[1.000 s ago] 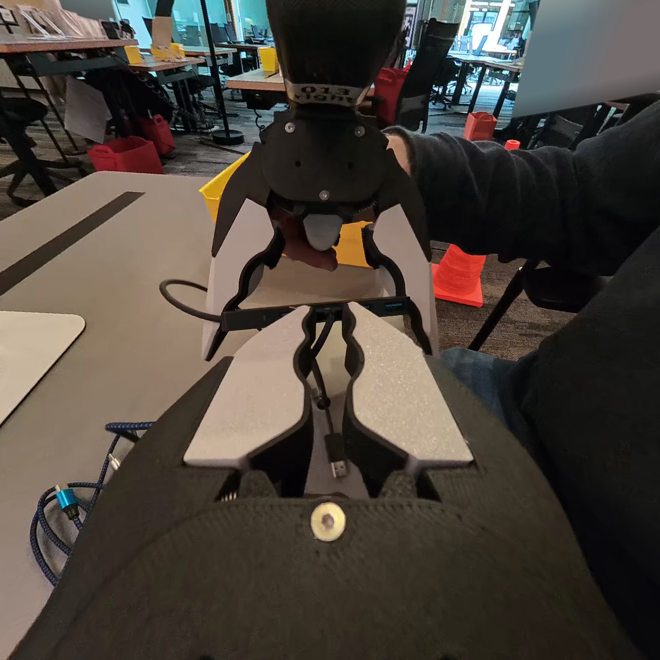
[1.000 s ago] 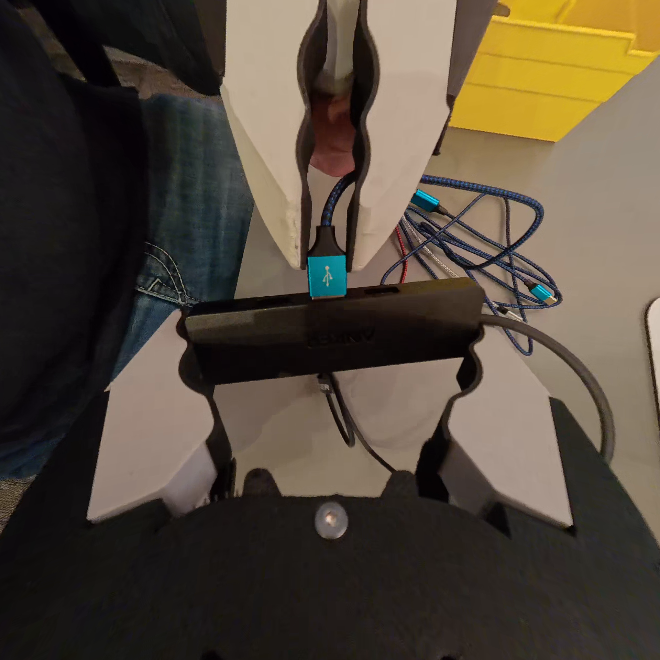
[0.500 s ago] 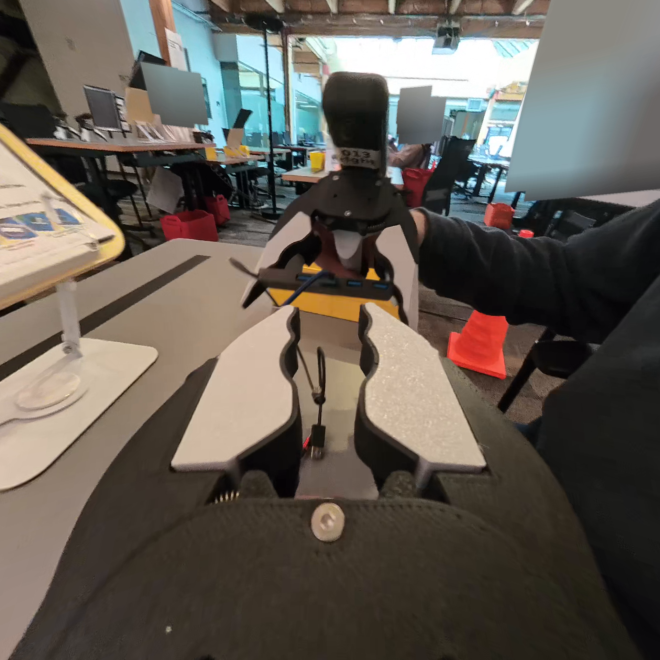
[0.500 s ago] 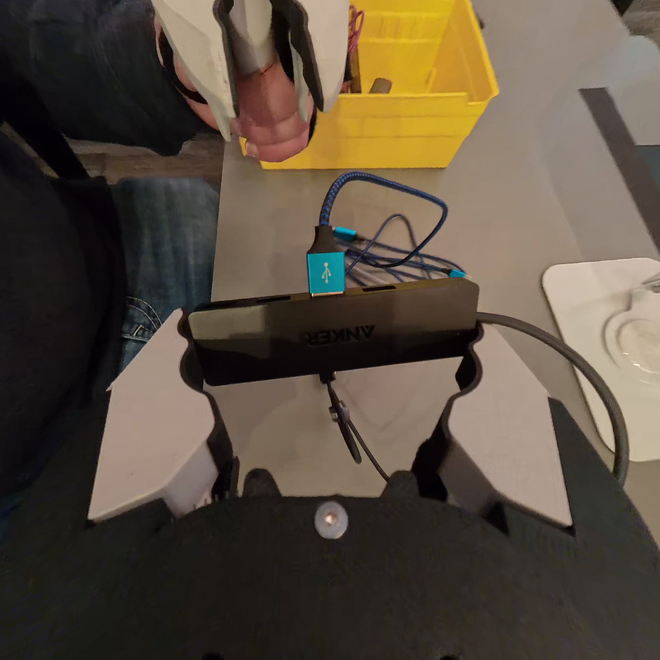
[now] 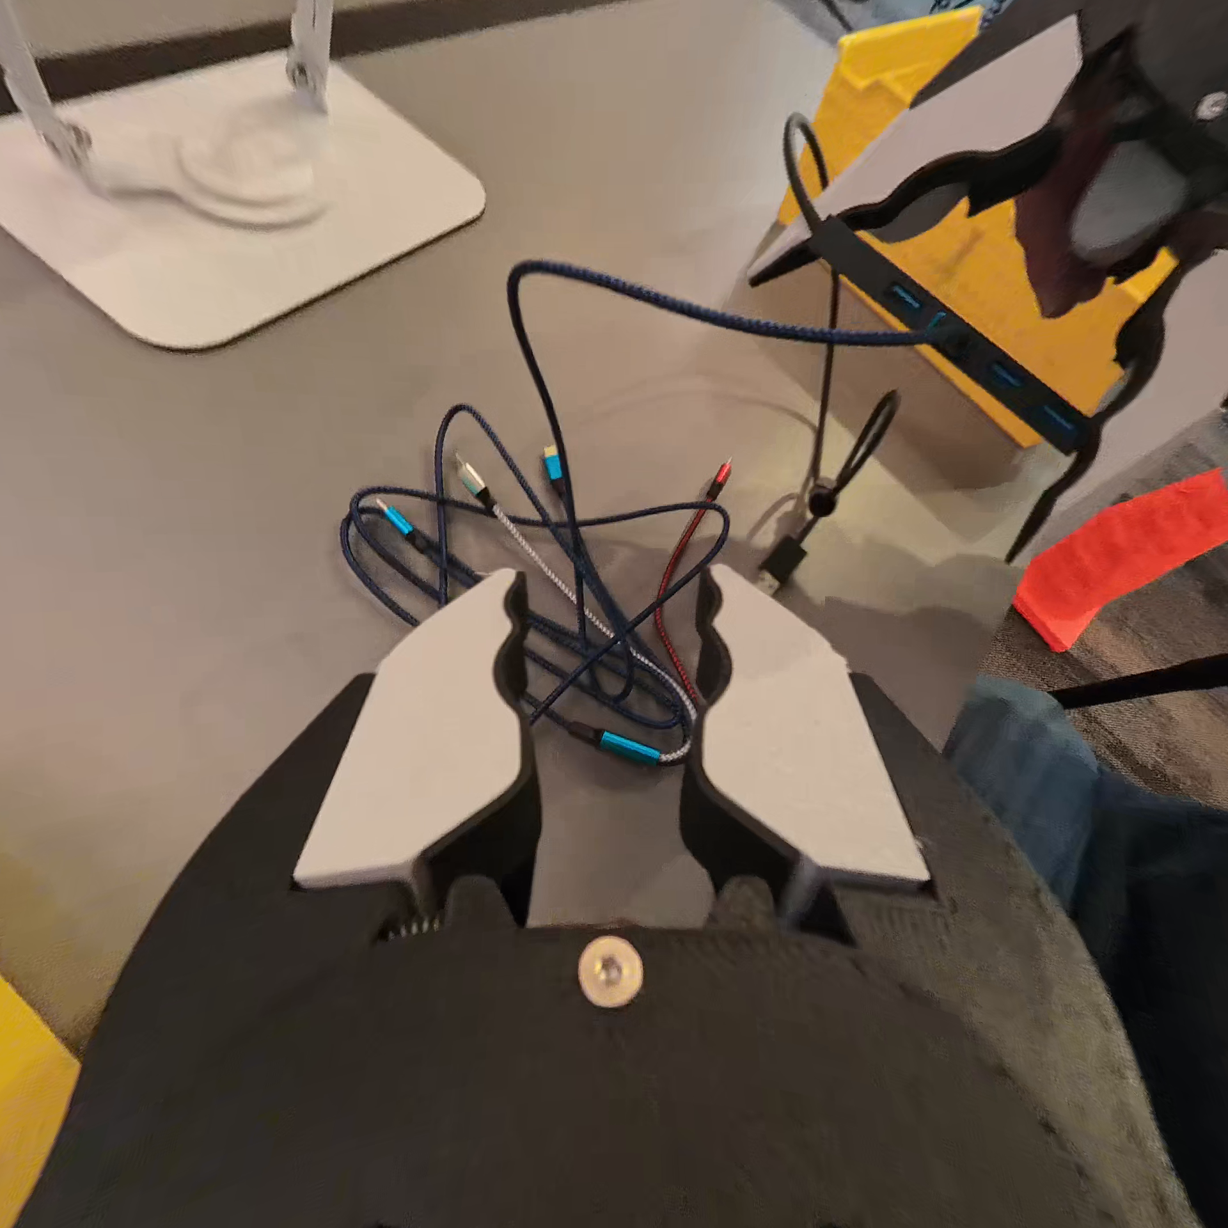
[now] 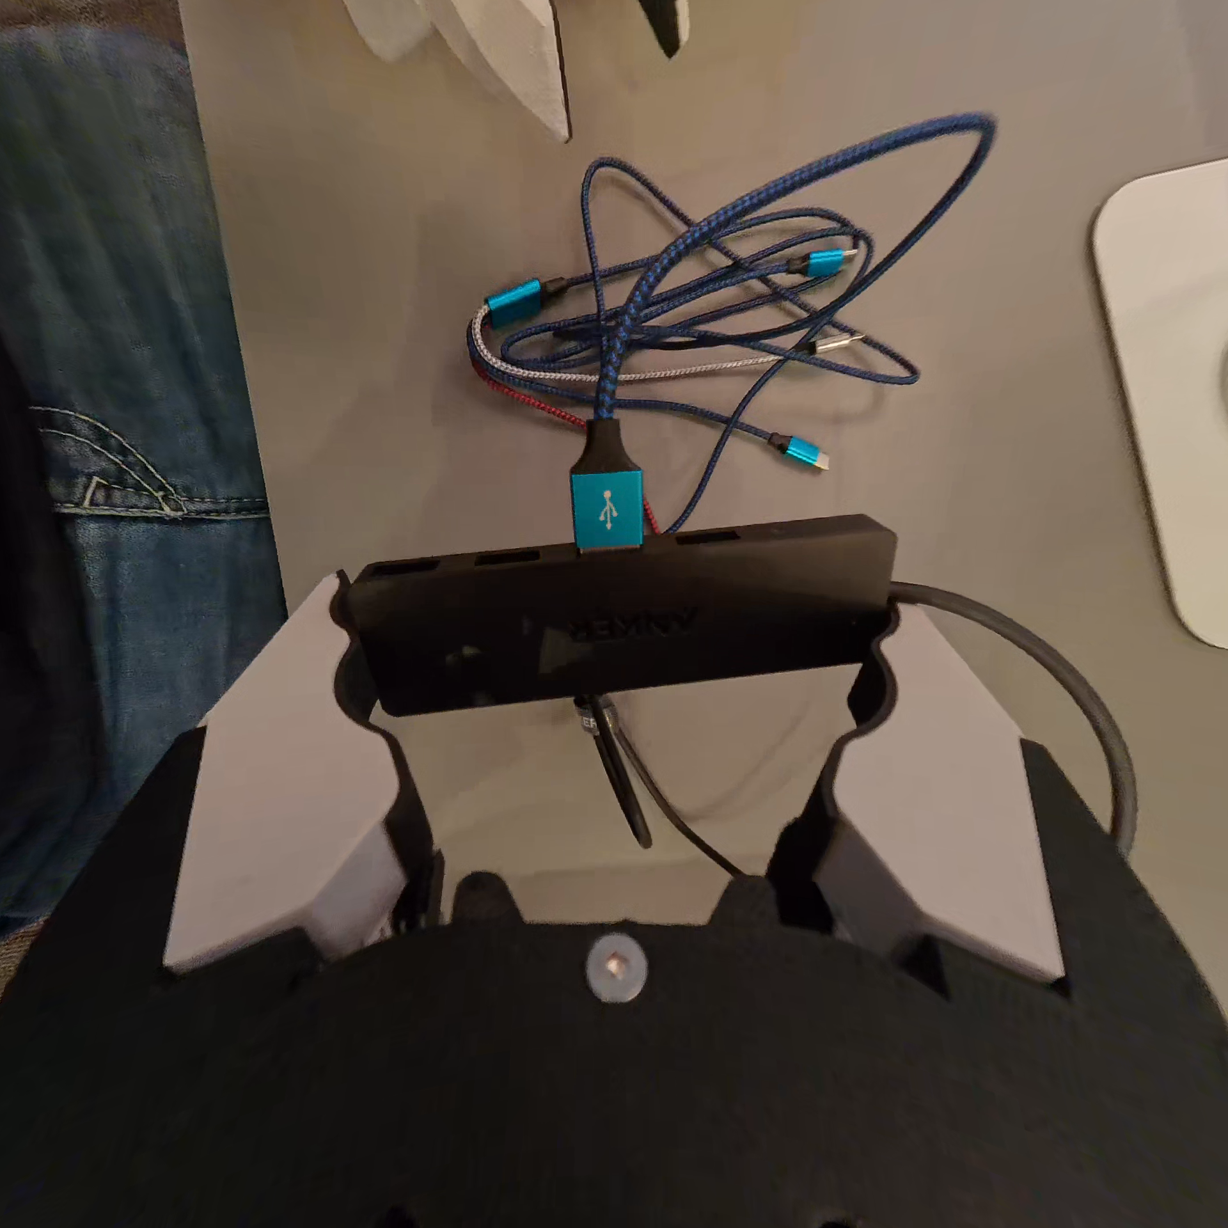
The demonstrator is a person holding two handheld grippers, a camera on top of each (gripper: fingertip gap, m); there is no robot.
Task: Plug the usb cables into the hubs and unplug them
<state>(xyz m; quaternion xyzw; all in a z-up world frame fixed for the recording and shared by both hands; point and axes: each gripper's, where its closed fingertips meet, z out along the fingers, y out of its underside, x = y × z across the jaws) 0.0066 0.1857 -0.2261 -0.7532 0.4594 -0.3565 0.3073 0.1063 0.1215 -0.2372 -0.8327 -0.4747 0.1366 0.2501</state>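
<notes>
My right gripper (image 6: 614, 598) is shut on a black USB hub (image 6: 618, 624), gripped at its two ends and held above the grey table (image 6: 372, 266). A blue braided cable's plug (image 6: 606, 508) sits in one of the hub's ports. My left gripper (image 5: 608, 585) is open and empty. It hovers over a tangle of blue, white and red cables (image 5: 565, 598) on the table. The hub (image 5: 957, 339) and the plugged cable (image 5: 664, 306) show at the upper right of the left wrist view. The left gripper's white fingers (image 6: 518, 73) show at the top of the right wrist view.
A white stand base (image 5: 232, 199) lies at the far left of the table. A yellow bin (image 5: 884, 86) stands behind the hub. The hub's own black lead and plug (image 5: 784, 558) lie near the table edge. An orange cone (image 5: 1116, 551) is on the floor. A person's jeans leg (image 6: 133, 465) is beside the table. About 12 cm separates my left fingertips from my right.
My left gripper let go of the blue plug, drew back from the hub, opened and tipped down over the cable tangle. My right gripper still holds the hub, with the plug left in it.
</notes>
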